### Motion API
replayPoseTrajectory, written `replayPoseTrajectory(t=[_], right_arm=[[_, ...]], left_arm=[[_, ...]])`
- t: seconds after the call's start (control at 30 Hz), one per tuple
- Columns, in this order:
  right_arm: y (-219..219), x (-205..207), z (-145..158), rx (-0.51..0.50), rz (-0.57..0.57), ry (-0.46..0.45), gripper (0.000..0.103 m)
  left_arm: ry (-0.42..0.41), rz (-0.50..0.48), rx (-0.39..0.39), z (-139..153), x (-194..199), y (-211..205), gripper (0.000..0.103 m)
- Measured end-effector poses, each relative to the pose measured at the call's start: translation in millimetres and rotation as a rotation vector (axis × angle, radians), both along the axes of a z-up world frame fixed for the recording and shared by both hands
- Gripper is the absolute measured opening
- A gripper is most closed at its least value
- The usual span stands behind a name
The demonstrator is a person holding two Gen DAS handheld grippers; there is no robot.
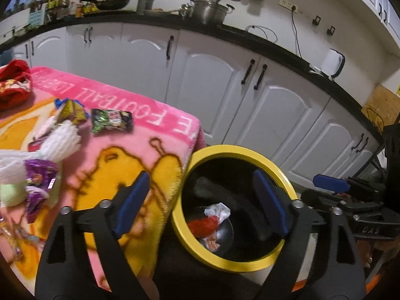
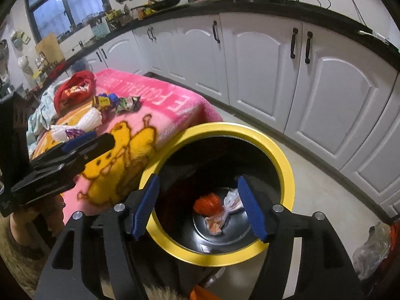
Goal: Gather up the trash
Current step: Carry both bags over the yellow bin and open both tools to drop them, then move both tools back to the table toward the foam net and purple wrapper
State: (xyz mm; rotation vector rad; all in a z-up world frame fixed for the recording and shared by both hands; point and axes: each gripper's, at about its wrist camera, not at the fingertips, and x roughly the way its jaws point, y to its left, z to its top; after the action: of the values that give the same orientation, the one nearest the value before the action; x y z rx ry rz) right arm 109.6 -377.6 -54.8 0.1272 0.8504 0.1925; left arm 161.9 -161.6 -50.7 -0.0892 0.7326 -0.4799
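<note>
A black trash bin with a yellow rim [image 1: 287,180] [image 2: 285,160] stands beside a table covered by a pink and yellow blanket [image 1: 140,150] [image 2: 140,135]. Orange and white crumpled wrappers [image 1: 212,220] [image 2: 215,212] lie at the bin's bottom. My left gripper [image 1: 200,195] is open and empty over the bin's left rim. My right gripper [image 2: 200,205] is open and empty over the bin's mouth. On the blanket lie a green snack wrapper [image 1: 111,120] [image 2: 127,103], a yellow packet [image 1: 72,111] [image 2: 102,101], white foam netting [image 1: 62,137] [image 2: 90,118] and a purple wrapper [image 1: 40,175] [image 2: 73,133].
A red cloth bag [image 1: 15,82] [image 2: 75,87] sits at the table's far end. White cabinets [image 1: 250,95] [image 2: 275,62] under a black counter run behind. A plastic bag [image 2: 375,250] lies on the floor at right. The right gripper shows at the left wrist view's right edge [image 1: 330,185].
</note>
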Motion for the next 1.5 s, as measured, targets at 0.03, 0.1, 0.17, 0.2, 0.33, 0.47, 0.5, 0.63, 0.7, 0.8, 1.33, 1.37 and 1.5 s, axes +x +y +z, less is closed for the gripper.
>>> replayPoseTrajectory(t=[0.03,0.1,0.17,0.2,0.33,0.47,0.5,0.63,0.7,0.8,1.33,1.37,1.5], right_arm=[[1.1,-1.5,2.3,0.007,0.002,-0.015,0.068],[3.8,-2.4,5.5,0.009,0.005,-0.029,0.069],[7.1,-2.7,8.5,0.017,0.014,-0.04,0.07],[8.3,-2.8,9.6,0.018,0.015,-0.044,0.071],[18.2,-1.4,16.5,0.021,0.028,-0.069,0.072],[34.0,-0.9,22.3,0.012,0.055,-0.094,0.072],[38.6,-0.3,23.8,0.014,0.065,-0.101,0.072],[57.5,2.2,28.9,0.013,0.104,-0.13,0.072],[68.8,3.5,31.9,0.014,0.128,-0.145,0.073],[83.6,4.2,35.6,0.015,0.163,-0.163,0.075],[161.2,20.2,28.4,0.032,0.332,-0.165,0.075],[167.7,21.0,26.4,0.03,0.343,-0.163,0.075],[190.5,26.7,17.3,0.03,0.383,-0.145,0.075]], left_arm=[[-0.009,0.016,0.003,2.5,-2.3,4.2,0.081],[-0.026,0.043,0.004,5.9,-5.7,13.0,0.086],[-0.044,0.071,0.003,10.5,-9.0,22.2,0.087],[-0.056,0.091,0.002,13.4,-10.9,28.3,0.087],[-0.095,0.152,0.0,24.5,-16.0,51.3,0.087],[-0.133,0.211,-0.006,36.6,-22.0,75.4,0.087],[-0.138,0.223,-0.01,39.9,-22.7,81.5,0.087],[-0.155,0.262,-0.021,44.8,-27.6,102.1,0.087],[-0.161,0.285,-0.023,46.1,-29.6,112.9,0.087],[-0.164,0.312,-0.031,46.8,-32.1,126.7,0.087],[-0.084,0.46,-0.162,34.1,-23.7,208.9,0.085],[-0.078,0.461,-0.175,33.5,-22.8,213.4,0.084],[-0.055,0.465,-0.201,30.5,-18.3,224.4,0.081]])
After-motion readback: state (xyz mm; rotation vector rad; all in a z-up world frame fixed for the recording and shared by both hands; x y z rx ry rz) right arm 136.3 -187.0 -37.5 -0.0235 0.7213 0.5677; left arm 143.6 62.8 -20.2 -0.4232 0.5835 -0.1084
